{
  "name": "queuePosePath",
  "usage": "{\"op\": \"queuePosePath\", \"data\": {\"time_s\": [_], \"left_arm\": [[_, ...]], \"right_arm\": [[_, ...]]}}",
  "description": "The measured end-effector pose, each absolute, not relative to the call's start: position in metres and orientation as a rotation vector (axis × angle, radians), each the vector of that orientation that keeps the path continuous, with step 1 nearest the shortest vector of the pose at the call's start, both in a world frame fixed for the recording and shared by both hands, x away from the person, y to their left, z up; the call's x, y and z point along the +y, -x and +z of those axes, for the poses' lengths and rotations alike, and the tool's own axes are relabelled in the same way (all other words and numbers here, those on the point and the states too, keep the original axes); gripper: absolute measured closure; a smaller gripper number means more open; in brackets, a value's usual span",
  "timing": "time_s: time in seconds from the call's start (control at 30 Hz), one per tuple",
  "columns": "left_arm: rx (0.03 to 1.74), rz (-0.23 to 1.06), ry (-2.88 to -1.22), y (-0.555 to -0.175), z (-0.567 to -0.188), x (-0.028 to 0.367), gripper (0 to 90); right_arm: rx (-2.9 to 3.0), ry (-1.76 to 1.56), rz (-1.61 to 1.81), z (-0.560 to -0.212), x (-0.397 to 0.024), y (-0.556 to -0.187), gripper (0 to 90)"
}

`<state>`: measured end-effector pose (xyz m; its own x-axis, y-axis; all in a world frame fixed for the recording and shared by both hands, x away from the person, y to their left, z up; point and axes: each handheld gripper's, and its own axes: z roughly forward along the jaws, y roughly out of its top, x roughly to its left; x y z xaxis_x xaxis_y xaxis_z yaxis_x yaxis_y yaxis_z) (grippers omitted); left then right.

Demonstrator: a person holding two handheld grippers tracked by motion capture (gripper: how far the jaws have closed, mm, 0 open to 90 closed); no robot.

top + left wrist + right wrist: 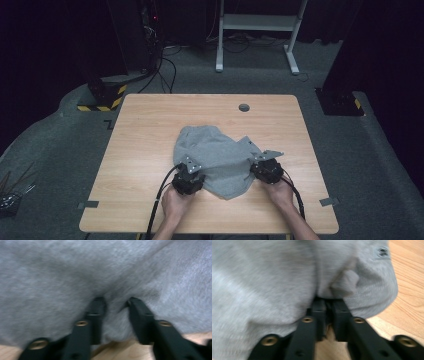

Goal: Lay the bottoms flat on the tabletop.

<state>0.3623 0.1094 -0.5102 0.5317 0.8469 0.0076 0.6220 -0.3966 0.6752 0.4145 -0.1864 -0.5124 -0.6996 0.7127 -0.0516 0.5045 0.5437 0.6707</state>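
Note:
A grey garment (215, 150) lies crumpled on the wooden table (145, 125), a little right of centre. My left gripper (190, 172) is at its near left edge. In the left gripper view the jaws (116, 302) dig into the grey cloth (75, 272), with a puckered fold squeezed between them. My right gripper (265, 167) is at the near right edge. Its jaws (328, 301) stand almost together, pinching a fold of the garment (262, 277) at their tips. A small dark eyelet (382, 252) sits near the cloth's hem.
A round cable hole (244, 107) is in the table's far side. Tape tabs (89, 204) (327, 201) mark the near corners. Beyond the table stand a white frame (257, 22) and black bases with yellow stripes (102, 97) (340, 102). Bare wood surrounds the garment.

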Motion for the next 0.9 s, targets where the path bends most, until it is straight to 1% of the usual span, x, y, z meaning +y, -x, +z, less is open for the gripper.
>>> {"op": "queuePosePath", "data": {"time_s": [0.03, 0.1, 0.23, 0.37, 0.47, 0.5, 0.53, 0.63, 0.7, 0.73, 0.77, 0.8, 0.83, 0.87, 0.9], "left_arm": [[1.183, 0.474, -2.155, -0.363, -0.509, 0.111, 77.7], [1.178, 0.489, -2.162, -0.363, -0.507, 0.113, 82.9], [1.178, 0.527, -2.084, -0.357, -0.488, 0.129, 84.6], [1.170, 0.598, -1.999, -0.352, -0.462, 0.149, 85.1], [1.169, 0.599, -1.984, -0.356, -0.454, 0.152, 84.7], [1.163, 0.598, -2.001, -0.359, -0.457, 0.148, 84.1], [1.157, 0.596, -2.020, -0.360, -0.460, 0.146, 83.5], [1.151, 0.560, -2.065, -0.366, -0.474, 0.137, 81.6], [1.151, 0.538, -2.073, -0.368, -0.483, 0.134, 81.3], [1.152, 0.531, -2.073, -0.368, -0.484, 0.133, 81.4], [1.152, 0.529, -2.076, -0.368, -0.486, 0.133, 81.9], [1.147, 0.528, -2.081, -0.369, -0.486, 0.133, 83.0], [1.142, 0.532, -2.079, -0.369, -0.485, 0.133, 84.4], [1.132, 0.543, -2.070, -0.368, -0.482, 0.135, 85.7], [1.127, 0.549, -2.057, -0.367, -0.479, 0.136, 86.6]], "right_arm": [[2.471, -0.991, 0.909, -0.512, -0.186, -0.412, 85.9], [2.479, -0.977, 0.914, -0.511, -0.187, -0.408, 86.3], [2.474, -0.963, 0.965, -0.504, -0.196, -0.393, 86.4], [2.466, -0.951, 1.023, -0.494, -0.207, -0.377, 86.3], [2.490, -0.936, 1.072, -0.493, -0.207, -0.372, 84.8], [2.493, -0.927, 1.073, -0.493, -0.204, -0.372, 80.5], [2.477, -0.925, 1.079, -0.493, -0.201, -0.372, 73.2], [2.437, -0.939, 1.156, -0.488, -0.194, -0.376, 58.1], [2.429, -0.916, 1.202, -0.483, -0.188, -0.379, 51.4], [2.434, -0.900, 1.210, -0.481, -0.182, -0.381, 49.5], [2.440, -0.890, 1.210, -0.480, -0.178, -0.382, 49.5], [2.446, -0.879, 1.203, -0.480, -0.174, -0.384, 51.2], [2.455, -0.876, 1.192, -0.481, -0.169, -0.387, 60.2], [2.467, -0.862, 1.175, -0.481, -0.165, -0.389, 71.0], [2.472, -0.858, 1.159, -0.481, -0.162, -0.391, 78.7]]}}
